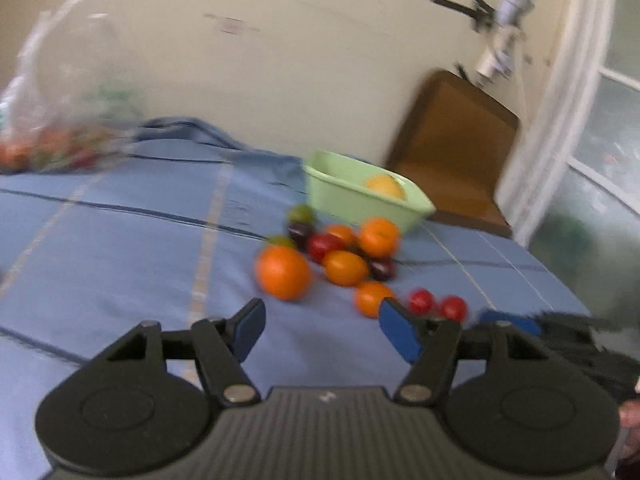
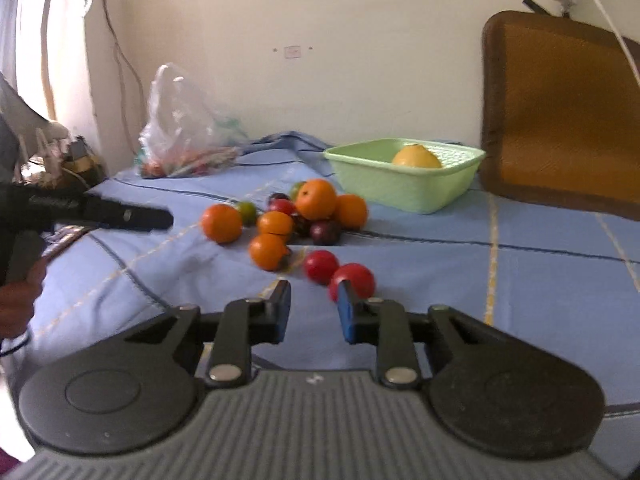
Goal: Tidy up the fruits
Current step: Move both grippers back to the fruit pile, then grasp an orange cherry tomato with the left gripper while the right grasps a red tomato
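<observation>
A blue checked bedsheet (image 2: pixel 540 280) is carrying everything here. At the back the green basket (image 2: pixel 404 188) is holding one yellow fruit (image 2: pixel 416 158); in front of it the pile of oranges and plums (image 2: pixel 296 216) is lying loose, with two red fruits (image 2: pixel 338 272) nearest. The left gripper (image 1: pixel 320 328) is hanging half open and empty. The right gripper (image 2: pixel 314 312) is showing a narrow gap, gripping nothing. Best judgement: it needs opening wider before straddling a red fruit squarely.

Oranges (image 2: pixel 316 199), dark plums (image 2: pixel 325 232) and green fruits (image 2: pixel 247 212) sit piled on the blue sheet (image 2: pixel 440 280) near a green basket (image 2: pixel 404 184). Two red fruits (image 2: pixel 352 280) lie just apart. One yellow fruit (image 2: pixel 417 158) is in the basket.
</observation>
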